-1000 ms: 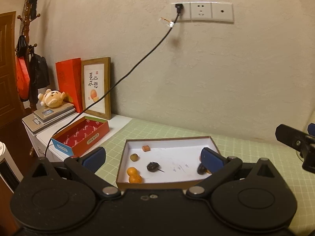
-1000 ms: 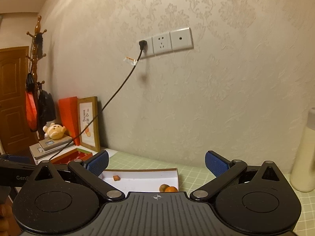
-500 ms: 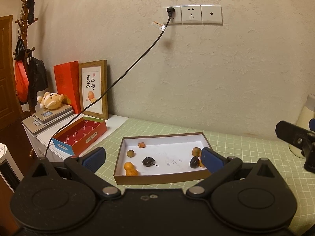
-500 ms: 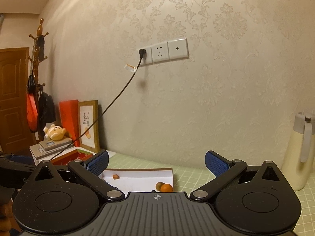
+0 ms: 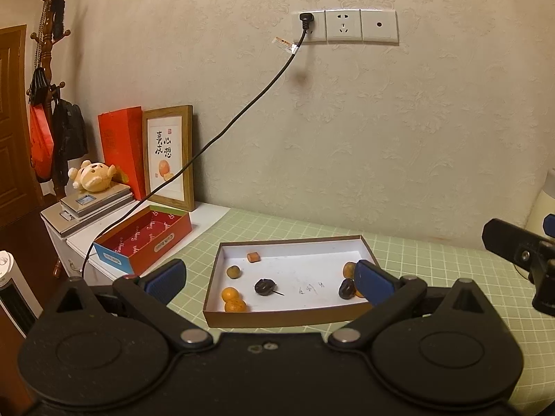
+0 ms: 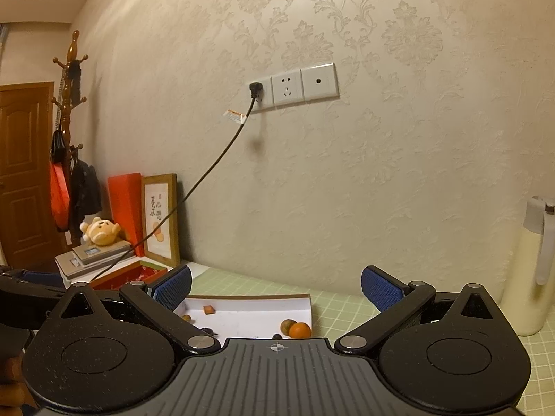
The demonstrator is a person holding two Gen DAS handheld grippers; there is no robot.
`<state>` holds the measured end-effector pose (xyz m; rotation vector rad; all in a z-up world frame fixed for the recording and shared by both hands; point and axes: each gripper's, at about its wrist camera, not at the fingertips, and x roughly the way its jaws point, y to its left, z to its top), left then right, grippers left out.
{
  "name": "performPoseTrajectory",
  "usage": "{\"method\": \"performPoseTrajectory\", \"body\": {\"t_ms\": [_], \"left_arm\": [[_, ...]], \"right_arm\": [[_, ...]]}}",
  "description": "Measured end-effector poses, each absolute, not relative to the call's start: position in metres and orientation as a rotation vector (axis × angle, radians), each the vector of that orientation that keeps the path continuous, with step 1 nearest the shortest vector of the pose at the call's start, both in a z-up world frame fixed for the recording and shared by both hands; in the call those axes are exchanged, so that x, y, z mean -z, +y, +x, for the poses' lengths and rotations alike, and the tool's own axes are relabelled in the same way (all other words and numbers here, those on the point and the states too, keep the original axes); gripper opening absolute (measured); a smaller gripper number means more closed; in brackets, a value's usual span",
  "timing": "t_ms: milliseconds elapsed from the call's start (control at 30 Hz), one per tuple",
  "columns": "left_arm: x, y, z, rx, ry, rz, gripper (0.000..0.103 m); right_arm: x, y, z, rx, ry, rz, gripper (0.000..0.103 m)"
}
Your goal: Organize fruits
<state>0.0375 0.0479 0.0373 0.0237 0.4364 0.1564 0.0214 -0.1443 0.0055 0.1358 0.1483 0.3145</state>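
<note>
Two grippers hang above the green mat, both with fingers spread and holding nothing: the left gripper (image 5: 269, 277) over the near edge of a shallow white tray (image 5: 295, 314), the right gripper (image 6: 275, 289) off to its right; inside the tray lie two oranges (image 5: 233, 300) at the near left, a dark fruit (image 5: 264, 286) mid-tray, another dark fruit (image 5: 346, 289) at the right; beyond, a red box (image 5: 145, 239), then a framed picture (image 5: 169, 157) against the wall.
</note>
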Motion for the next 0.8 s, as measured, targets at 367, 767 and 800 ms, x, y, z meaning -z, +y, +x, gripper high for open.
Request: {"method": "performPoseTrajectory", "body": {"t_ms": [367,767,800], "left_arm": [[-0.036,0.05,0.041,-0.163,0.444,0.02,0.097],[-0.034,0.051,0.041,-0.17,0.447,0.021,0.097],[-0.033,0.051,0.041,-0.17,0.448,0.021,0.097]], "right_arm": [[-0.004,-0.14,0.027,-0.319,0.16,0.13,0.103],[0.0,-0.138,0.033,-0.319,0.183,0.13,0.103],[-0.001,-0.137,0.033,-0.319,0.183,0.132,0.103]]}}
